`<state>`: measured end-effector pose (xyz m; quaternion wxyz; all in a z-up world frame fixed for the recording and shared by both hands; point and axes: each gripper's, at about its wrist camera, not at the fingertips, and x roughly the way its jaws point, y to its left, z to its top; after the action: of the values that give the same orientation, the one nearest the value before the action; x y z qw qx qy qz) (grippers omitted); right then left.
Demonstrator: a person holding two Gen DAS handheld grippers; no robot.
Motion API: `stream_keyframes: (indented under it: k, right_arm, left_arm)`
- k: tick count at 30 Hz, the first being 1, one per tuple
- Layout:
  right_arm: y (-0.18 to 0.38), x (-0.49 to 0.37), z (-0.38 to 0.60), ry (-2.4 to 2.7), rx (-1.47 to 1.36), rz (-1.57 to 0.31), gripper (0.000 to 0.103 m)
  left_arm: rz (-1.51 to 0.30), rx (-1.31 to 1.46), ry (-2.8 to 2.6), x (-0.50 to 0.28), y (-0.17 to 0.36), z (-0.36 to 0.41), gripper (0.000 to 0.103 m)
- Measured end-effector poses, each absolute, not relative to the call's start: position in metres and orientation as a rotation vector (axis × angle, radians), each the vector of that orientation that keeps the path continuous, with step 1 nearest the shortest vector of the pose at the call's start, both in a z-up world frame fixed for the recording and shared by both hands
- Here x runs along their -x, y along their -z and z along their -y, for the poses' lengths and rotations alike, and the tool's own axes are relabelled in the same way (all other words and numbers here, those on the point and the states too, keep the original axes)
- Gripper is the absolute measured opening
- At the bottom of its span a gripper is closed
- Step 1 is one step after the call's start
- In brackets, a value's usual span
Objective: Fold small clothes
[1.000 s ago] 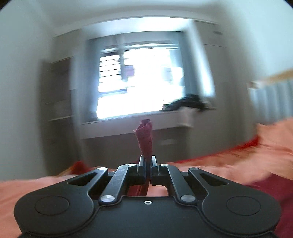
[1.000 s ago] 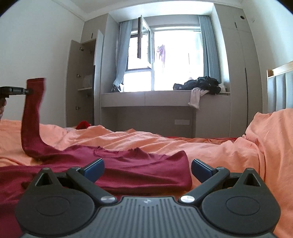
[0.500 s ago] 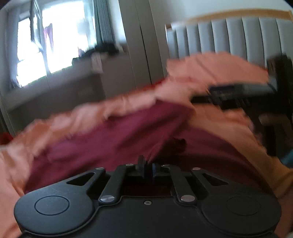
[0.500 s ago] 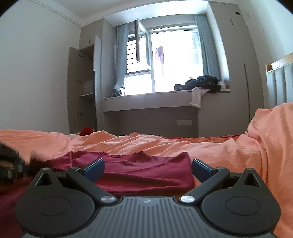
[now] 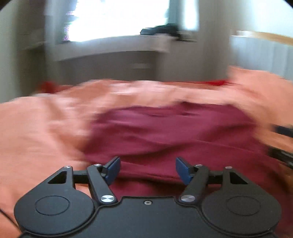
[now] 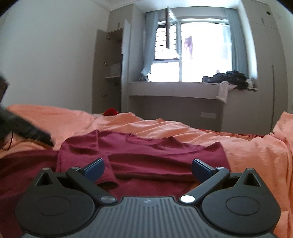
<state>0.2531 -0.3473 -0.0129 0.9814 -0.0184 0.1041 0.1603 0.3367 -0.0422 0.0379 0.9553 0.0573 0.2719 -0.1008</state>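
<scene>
- Orange bedding (image 5: 36,131) fills the blurred left wrist view, with a dark red shirt (image 5: 164,131) lying on it below the window (image 5: 117,16). The left gripper (image 5: 148,169) hangs over the shirt's near edge; its jaws have just been opening and stand apart, nothing between them.
- Right wrist view: the right gripper (image 6: 148,169) is spread wide above the shirt (image 6: 146,155), gripping nothing. Dark clothes (image 6: 227,76) lie on the window ledge (image 6: 174,87).

I saw the bed (image 6: 238,146) spread with a rumpled orange sheet across the middle of the frame. A dark red shirt (image 6: 146,155) lay flat on it at centre, and a small red item (image 6: 110,111) sat at the far edge, centre left.
</scene>
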Motion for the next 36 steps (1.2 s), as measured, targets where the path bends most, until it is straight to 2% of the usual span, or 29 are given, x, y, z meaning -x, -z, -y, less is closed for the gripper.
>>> stream_keyframes:
  k: [4, 10, 11, 13, 14, 15, 18, 25, 34, 36]
  right_arm:
    - [0.018, -0.254, 0.338, -0.347, 0.066, -0.223, 0.103]
    - [0.025, -0.257, 0.330, -0.370, 0.091, -0.241, 0.103]
    - [0.025, -0.257, 0.330, -0.373, 0.090, -0.243, 0.103]
    - [0.027, -0.258, 0.330, -0.378, 0.090, -0.247, 0.103]
    - [0.027, -0.259, 0.330, -0.380, 0.089, -0.248, 0.103]
    - [0.027, -0.259, 0.330, -0.380, 0.088, -0.249, 0.103]
    - [0.028, -0.260, 0.332, -0.385, 0.083, -0.249, 0.103]
    - [0.033, -0.266, 0.327, -0.388, 0.093, -0.283, 0.103]
    - [0.028, -0.257, 0.331, -0.372, 0.112, -0.253, 0.103]
    - [0.024, -0.250, 0.332, -0.360, 0.113, -0.232, 0.103]
  left_arm:
    - [-0.553, -0.176, 0.024, -0.393, -0.029, 0.019, 0.070]
    - [-0.729, 0.013, -0.002, -0.463, -0.002, -0.018, 0.068]
    - [-0.756, 0.044, 0.000, -0.470, 0.002, -0.023, 0.063]
    - [-0.815, 0.110, 0.030, -0.478, 0.011, -0.033, 0.042]
    - [-0.833, 0.142, 0.053, -0.478, 0.013, -0.038, 0.019]
    - [-0.839, 0.170, 0.072, -0.477, 0.015, -0.042, 0.012]
    - [-0.799, 0.187, 0.050, -0.469, 0.013, -0.047, 0.006]
    - [-0.849, 0.149, -0.042, -0.477, 0.022, -0.042, 0.008]
    - [-0.805, 0.222, -0.019, -0.446, 0.004, -0.057, 0.043]
    - [-0.783, 0.222, -0.017, -0.431, -0.002, -0.058, 0.057]
